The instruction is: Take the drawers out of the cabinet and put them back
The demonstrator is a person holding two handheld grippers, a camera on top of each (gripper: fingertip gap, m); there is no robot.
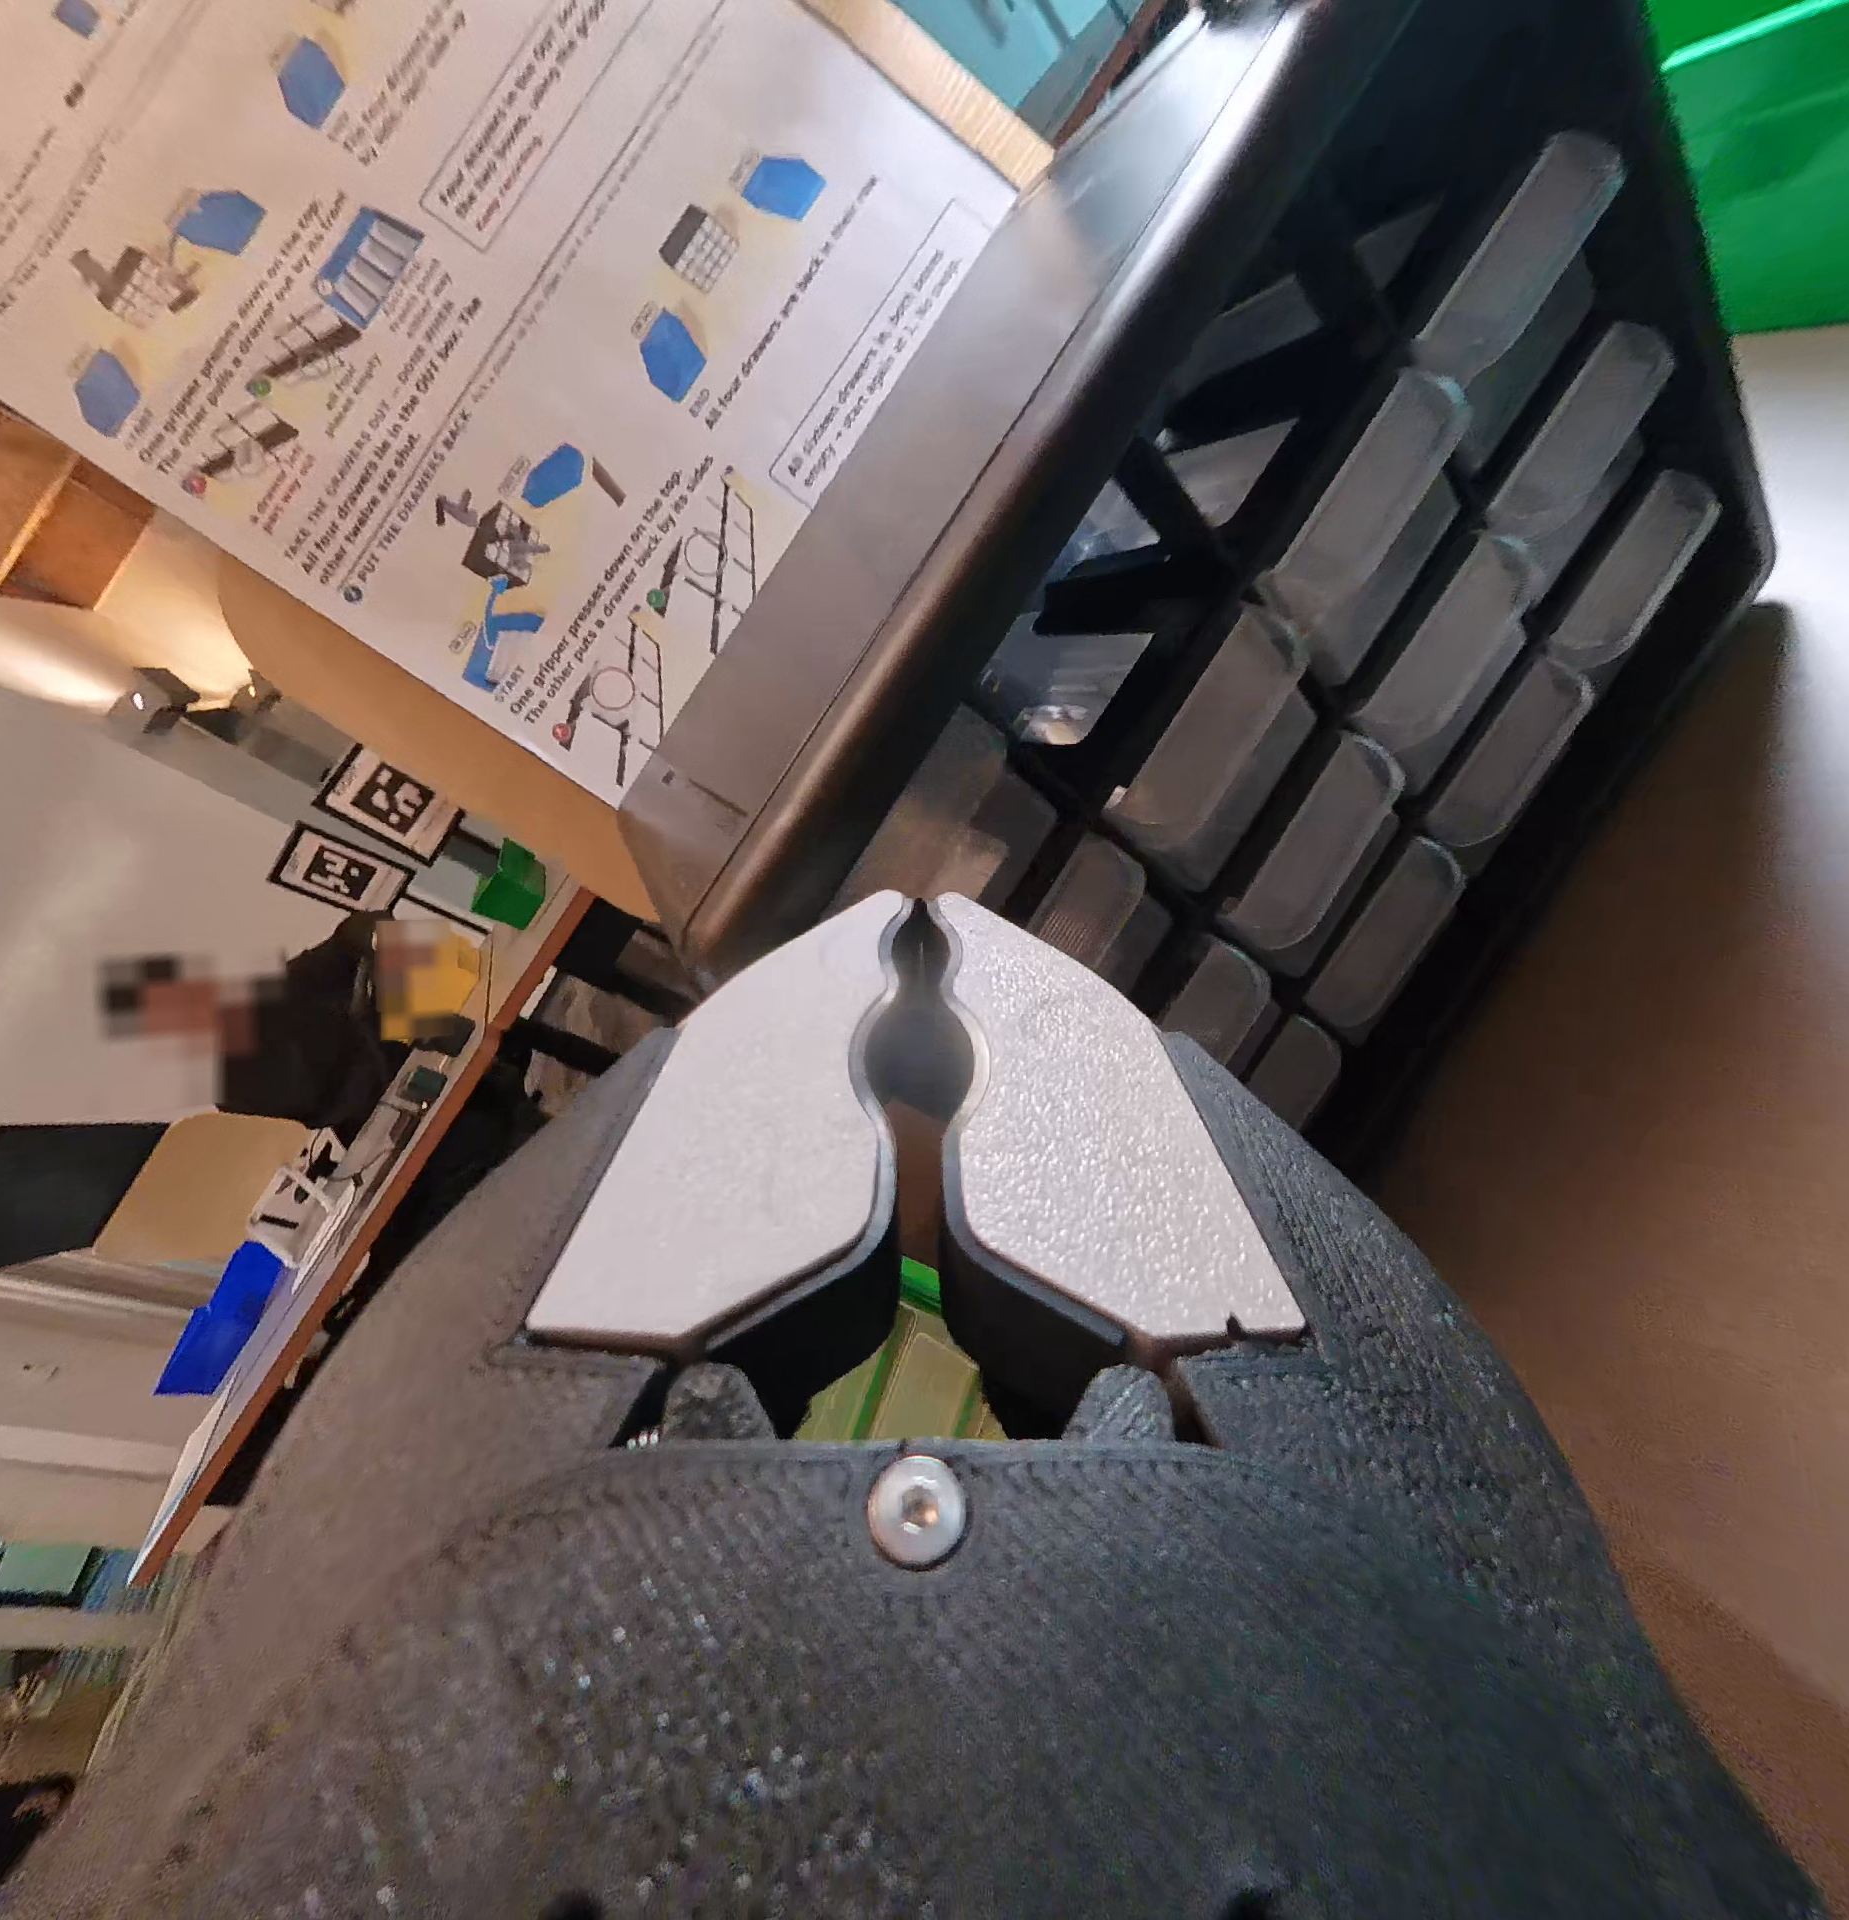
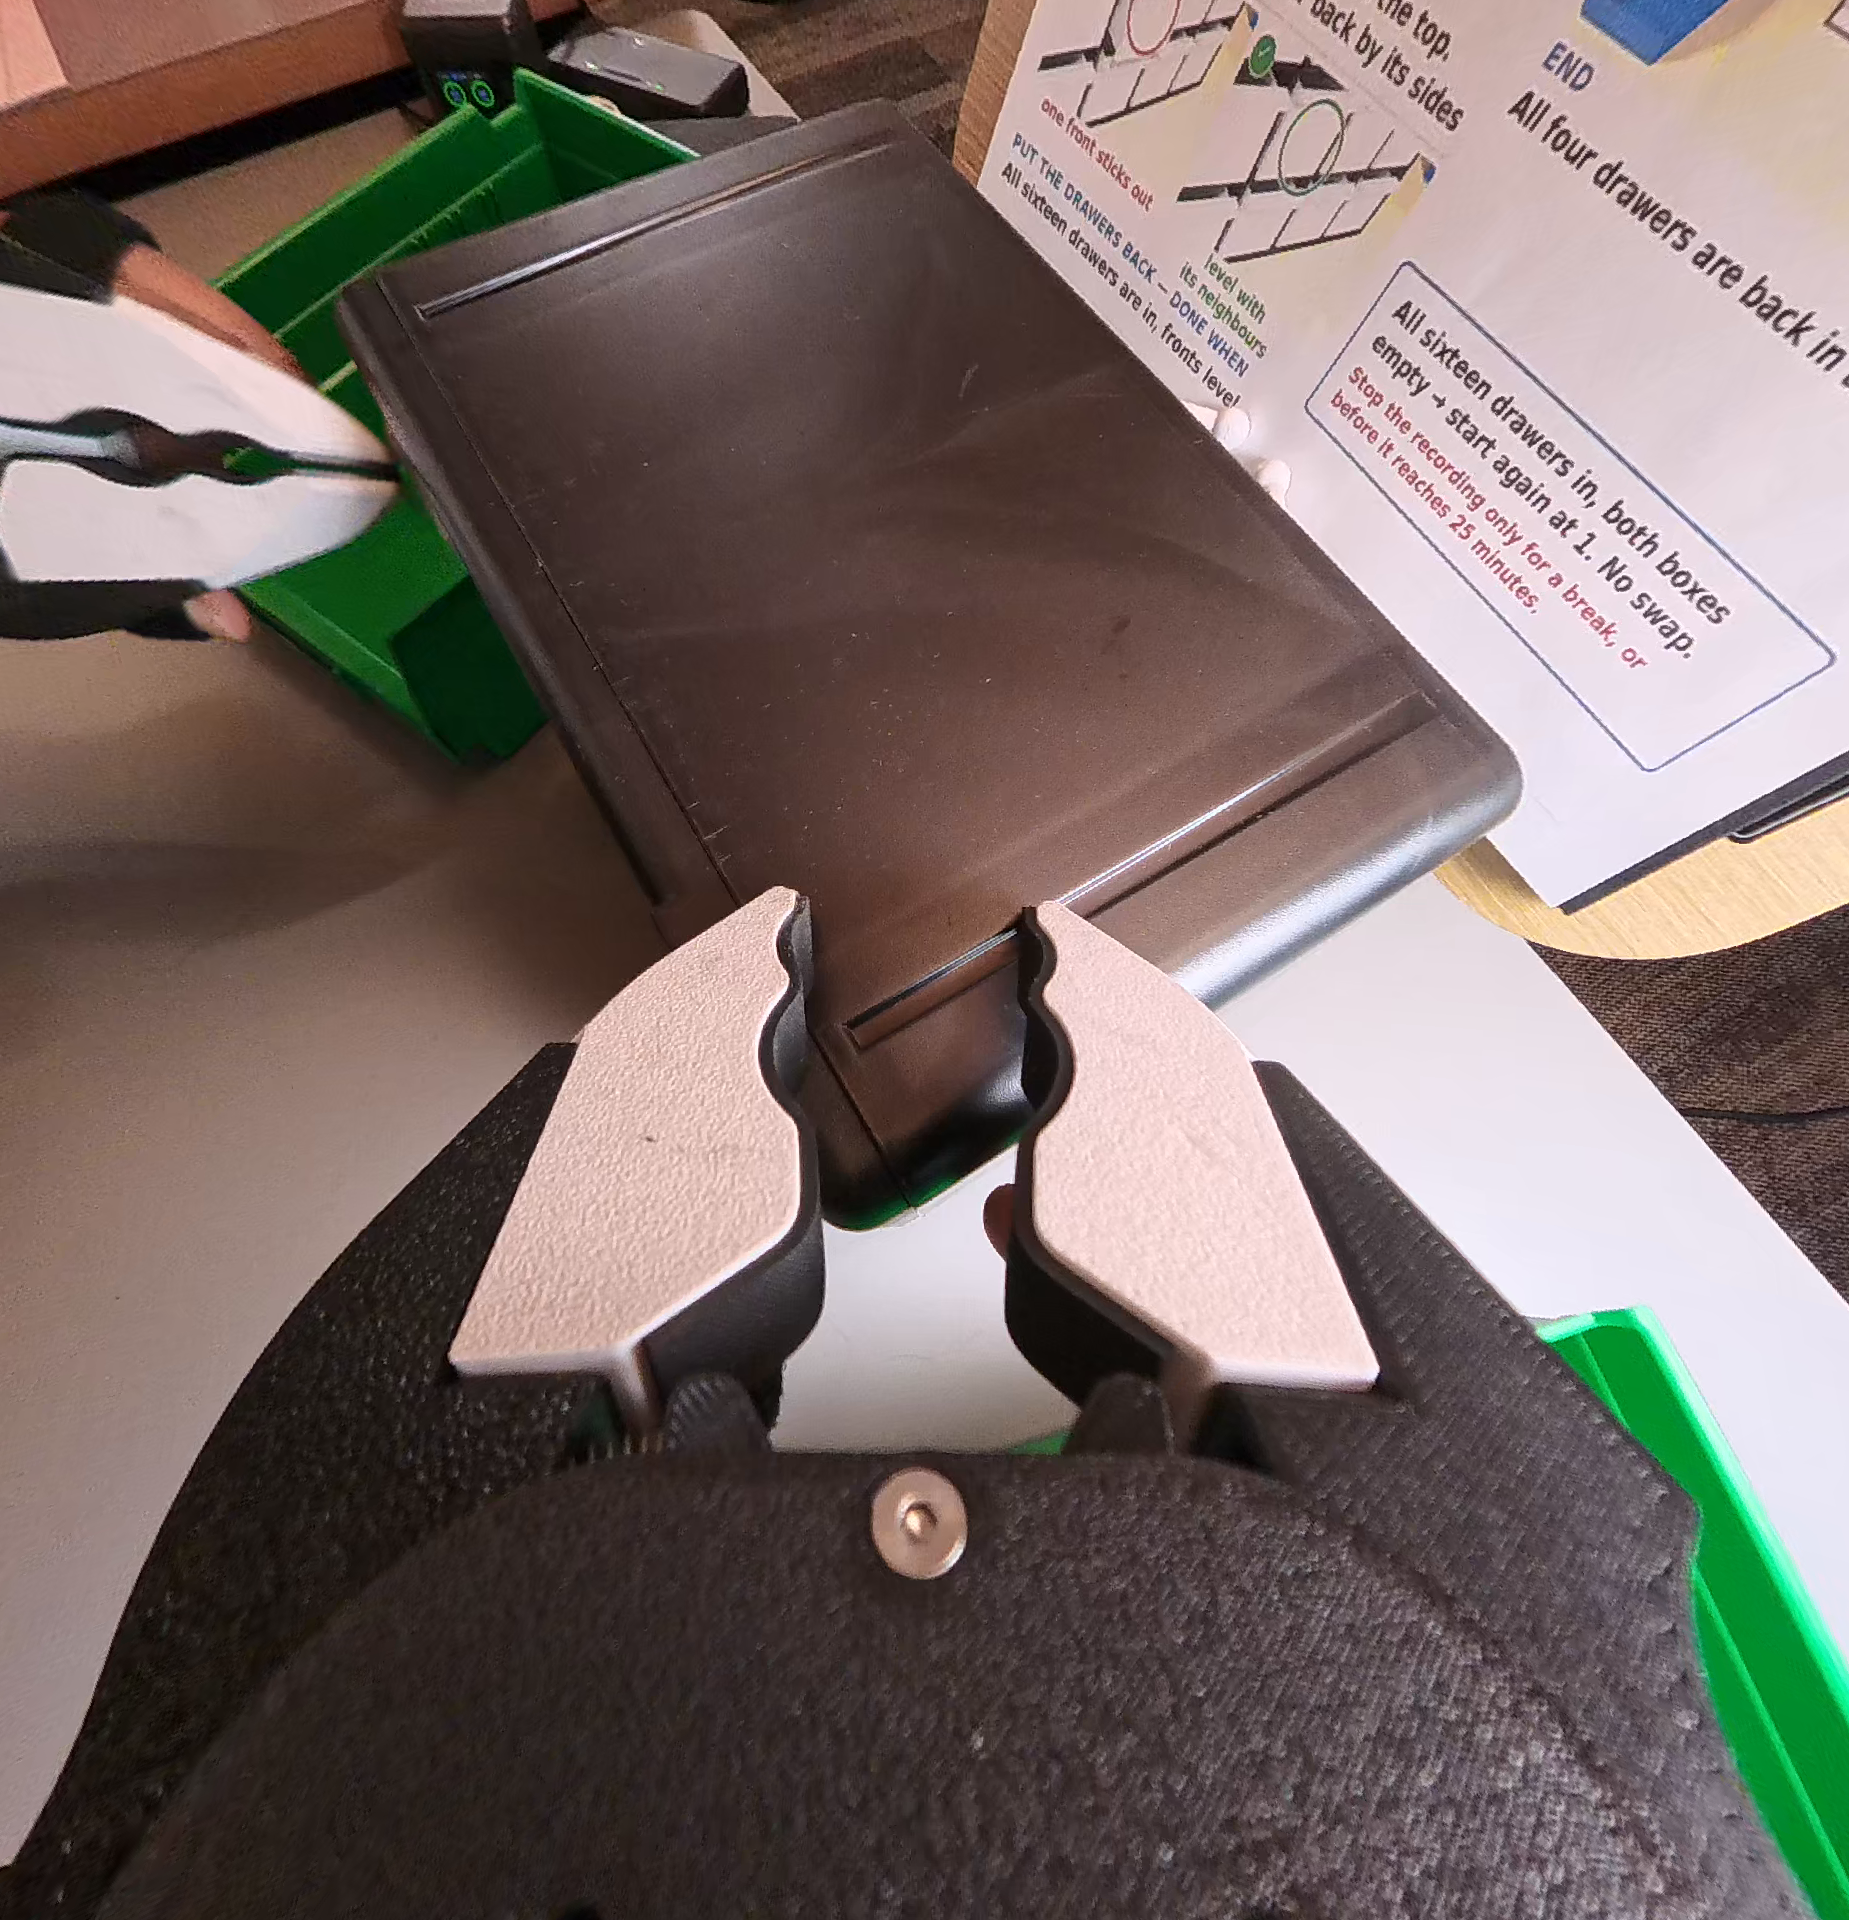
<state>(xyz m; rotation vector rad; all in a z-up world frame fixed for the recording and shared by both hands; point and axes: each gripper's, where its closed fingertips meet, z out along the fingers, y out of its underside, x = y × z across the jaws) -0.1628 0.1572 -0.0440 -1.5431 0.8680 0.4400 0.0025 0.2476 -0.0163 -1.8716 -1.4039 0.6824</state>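
Note:
The black cabinet [image 1: 951, 468] stands on a pale table, with rows of clear grey drawers [image 1: 1356, 520] in its front. Several slots in the row next to its top look dark and open [image 1: 1159, 488]. My left gripper [image 1: 918, 912] is shut with nothing visible between its fingers, close to the cabinet's top front corner. In the right wrist view it [image 2: 374, 468] is at the cabinet's front edge. My right gripper [image 2: 915, 912] is open and empty over the near corner of the cabinet top [image 2: 899, 520]. I cannot tell whether it touches the top.
A green bin [image 2: 380, 239] stands beside the cabinet behind my left gripper and shows in the left wrist view [image 1: 1782, 156]. Another green bin [image 2: 1730, 1558] lies at the near right. A printed instruction sheet [image 2: 1522, 364] stands behind the cabinet. A hand [image 2: 203, 301] holds the left gripper.

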